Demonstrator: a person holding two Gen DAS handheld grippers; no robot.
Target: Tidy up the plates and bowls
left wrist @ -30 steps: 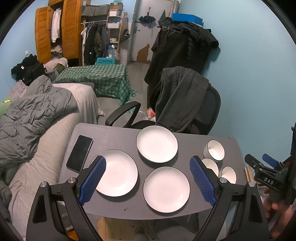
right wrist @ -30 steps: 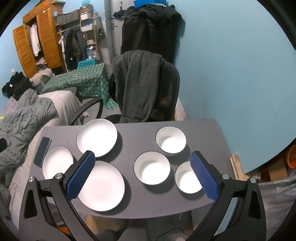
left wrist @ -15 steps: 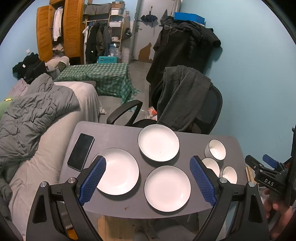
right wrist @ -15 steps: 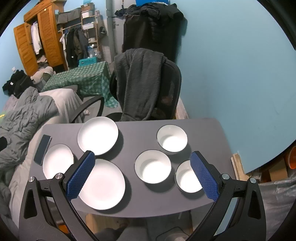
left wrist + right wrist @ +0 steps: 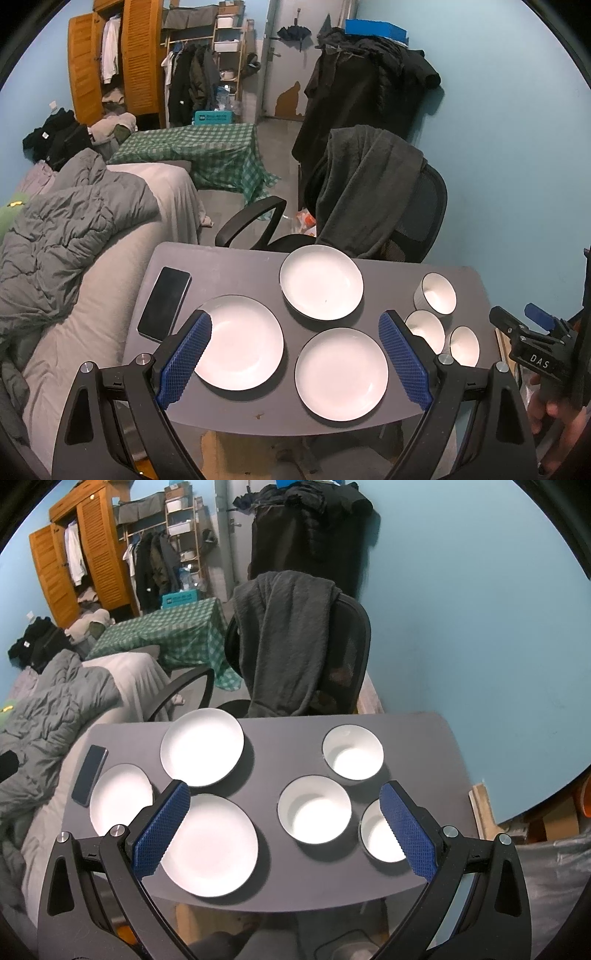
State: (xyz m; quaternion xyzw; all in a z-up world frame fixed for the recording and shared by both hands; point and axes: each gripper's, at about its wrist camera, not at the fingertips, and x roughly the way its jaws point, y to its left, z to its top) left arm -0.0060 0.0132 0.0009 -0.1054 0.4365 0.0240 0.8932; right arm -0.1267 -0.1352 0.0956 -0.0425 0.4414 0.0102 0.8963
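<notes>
Little has shifted since the earlier frames: both views have drifted slightly, the dishes sit where they were. Grey table point(image 5: 236, 266) carries three white plates on its left half and three white bowls on its right. Left gripper point(image 5: 295, 360) hangs above the near edge, jaws spread wide, nothing between them; the near-left plate point(image 5: 240, 341) lies just under its left pad, the near-centre plate point(image 5: 341, 373) between the pads, the far plate point(image 5: 321, 282) beyond. Right gripper point(image 5: 286, 829) likewise wide and empty, poised over the table's near edge; the middle bowl point(image 5: 314, 810) sits between its pads, the near-right bowl point(image 5: 380, 834) partly behind the right pad, the far bowl point(image 5: 352, 753) further back, apart from the others. A black phone point(image 5: 164, 302) lies face up at the table's left edge, beside the plates. At the right margin of the left view the other handle shows white lettering "DAS" point(image 5: 539, 362), with a hand point(image 5: 550, 413) wrapped round the grip below it.
</notes>
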